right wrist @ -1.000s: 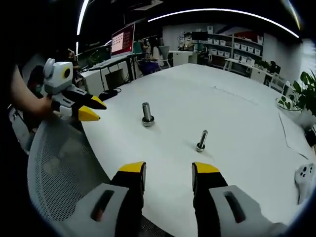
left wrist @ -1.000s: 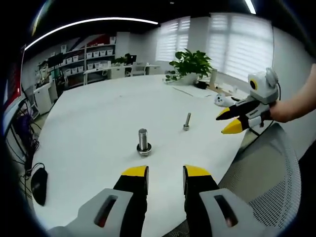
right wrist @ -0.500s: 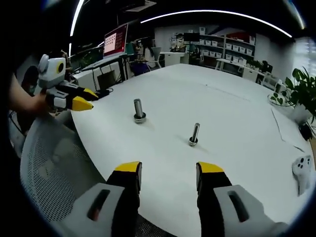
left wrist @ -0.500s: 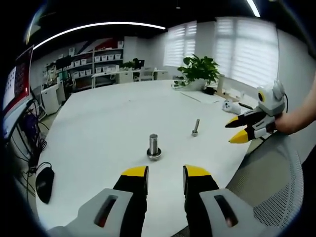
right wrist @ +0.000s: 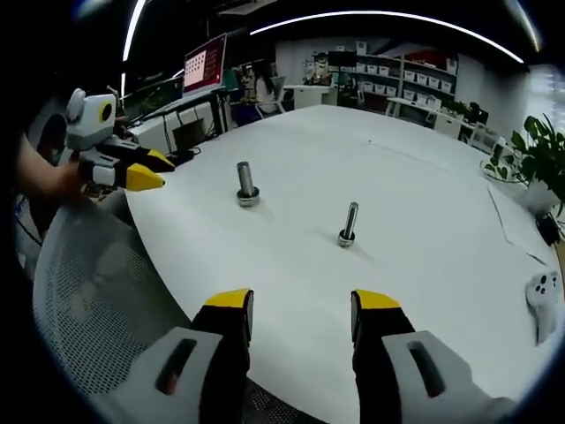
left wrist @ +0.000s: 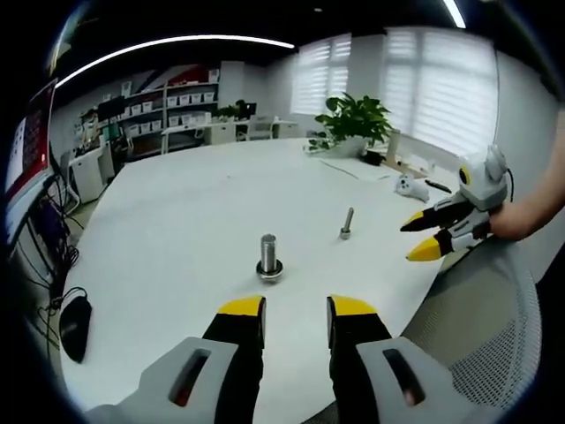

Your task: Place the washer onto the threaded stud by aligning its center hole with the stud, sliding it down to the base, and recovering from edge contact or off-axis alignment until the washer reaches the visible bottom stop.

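Two upright metal bolts stand on the round white table (left wrist: pixel 177 221). The thick stud (left wrist: pixel 269 256) (right wrist: pixel 246 184) has a washer ring around its base. The thin stud (left wrist: pixel 347 223) (right wrist: pixel 349 224) stands further right with a small ring at its foot. My left gripper (left wrist: pixel 296 309) (right wrist: pixel 152 170) is open and empty, short of the thick stud, near the table edge. My right gripper (right wrist: pixel 302 305) (left wrist: pixel 419 237) is open and empty too, held by a hand off the table's edge beside the thin stud.
A mesh chair back (left wrist: pixel 494 318) (right wrist: pixel 97 291) sits between the two grippers at the near edge. A white game controller (right wrist: pixel 543 305) (left wrist: pixel 406 185) and papers lie on the table's far side near a potted plant (left wrist: pixel 353 119). Desks and shelves stand behind.
Both cameras shifted slightly; the studs sit a little differently in each view. Both grippers stay open and empty, and nothing on the table has moved.
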A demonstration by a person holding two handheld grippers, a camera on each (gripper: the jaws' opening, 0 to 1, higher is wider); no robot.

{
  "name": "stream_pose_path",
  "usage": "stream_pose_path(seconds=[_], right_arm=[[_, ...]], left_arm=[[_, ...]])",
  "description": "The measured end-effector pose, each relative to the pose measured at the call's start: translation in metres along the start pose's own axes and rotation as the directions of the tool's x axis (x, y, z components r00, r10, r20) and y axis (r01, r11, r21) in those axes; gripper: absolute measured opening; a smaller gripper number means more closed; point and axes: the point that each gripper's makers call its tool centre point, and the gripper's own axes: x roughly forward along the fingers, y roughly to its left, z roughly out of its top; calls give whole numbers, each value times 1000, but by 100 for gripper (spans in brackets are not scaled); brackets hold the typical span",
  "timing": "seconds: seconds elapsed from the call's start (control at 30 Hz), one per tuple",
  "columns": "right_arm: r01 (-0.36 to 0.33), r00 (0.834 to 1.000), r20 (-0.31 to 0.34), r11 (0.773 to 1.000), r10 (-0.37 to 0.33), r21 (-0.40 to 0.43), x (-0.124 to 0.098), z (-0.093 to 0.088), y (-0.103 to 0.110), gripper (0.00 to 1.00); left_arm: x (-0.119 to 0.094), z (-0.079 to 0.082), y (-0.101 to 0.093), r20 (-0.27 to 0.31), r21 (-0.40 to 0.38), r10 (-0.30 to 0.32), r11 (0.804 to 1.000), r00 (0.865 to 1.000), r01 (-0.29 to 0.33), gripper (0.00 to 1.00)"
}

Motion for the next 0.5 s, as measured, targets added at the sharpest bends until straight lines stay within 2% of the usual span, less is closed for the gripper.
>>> stream_pose_path(seconds=[0.07,0.5], right_arm=[[-2,1000,0,1000,2,-3,0,0,0,47],[-8,1000,21,1000,8,-2,-1,4,1,47]], left_arm=[[-2,4,2,22,3,8,1000,1000,-8,25],[1,-1,5,-1,1,18,1000,1000,-18,25]])
